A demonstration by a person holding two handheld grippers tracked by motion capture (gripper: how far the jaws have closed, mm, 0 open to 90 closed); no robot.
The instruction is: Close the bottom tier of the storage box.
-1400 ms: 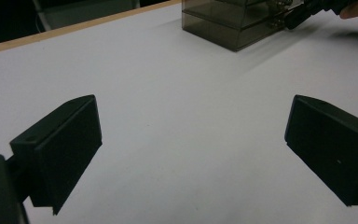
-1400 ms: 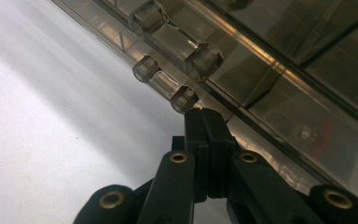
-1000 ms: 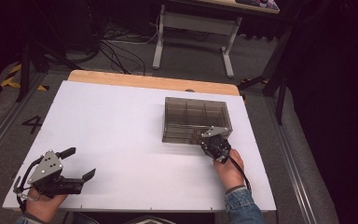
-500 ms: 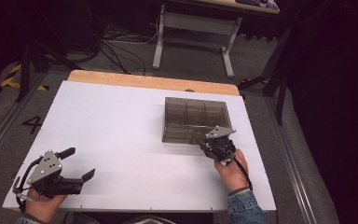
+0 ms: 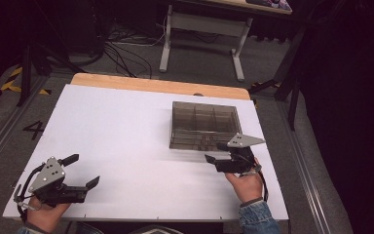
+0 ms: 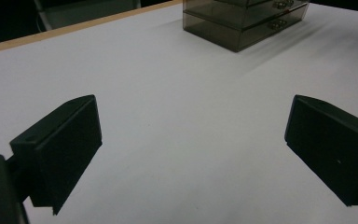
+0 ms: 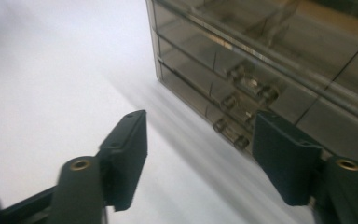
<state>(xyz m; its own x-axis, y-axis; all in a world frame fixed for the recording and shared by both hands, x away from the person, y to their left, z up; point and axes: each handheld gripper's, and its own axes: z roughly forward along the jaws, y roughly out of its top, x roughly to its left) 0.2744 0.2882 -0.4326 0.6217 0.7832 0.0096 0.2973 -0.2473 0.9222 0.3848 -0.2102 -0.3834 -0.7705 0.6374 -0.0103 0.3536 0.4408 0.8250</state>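
Drawer box point(image 5: 203, 125) sits right of centre in the high view, on the far right part of the tabletop point(image 5: 126, 131). Smoky translucent plastic, rectangular, hard-edged; thin dividers show through its top, splitting it into compartments. Its front face, turned toward you, carries stacked shallow drawers with small clear handles point(image 7: 251, 91), glossy and slightly blurred in the right gripper view.

Your right gripper point(image 5: 216, 152) lies at lower right of the high view, just in front of the box's near face, a grey three-cornered plate on top. Its jaws stand apart with nothing between them. In the right gripper view point(image 7: 200, 156) the two matte black pads frame the lower drawer fronts; the pad at right of the frame is close to the box, though you cannot tell from these views whether it touches.

Your left gripper point(image 5: 81, 170) is at lower left of the high view, near the tabletop's front edge and well apart from the box. Jaws spread wide, holding nothing. In the left gripper view point(image 6: 191, 149) the blocky black pads sit at either side of the frame over bare white surface, with the box point(image 6: 244, 18) at the upper right.

Tabletop: smooth, matte white sheet, with a pale wooden strip point(image 5: 160, 87) along its far edge.
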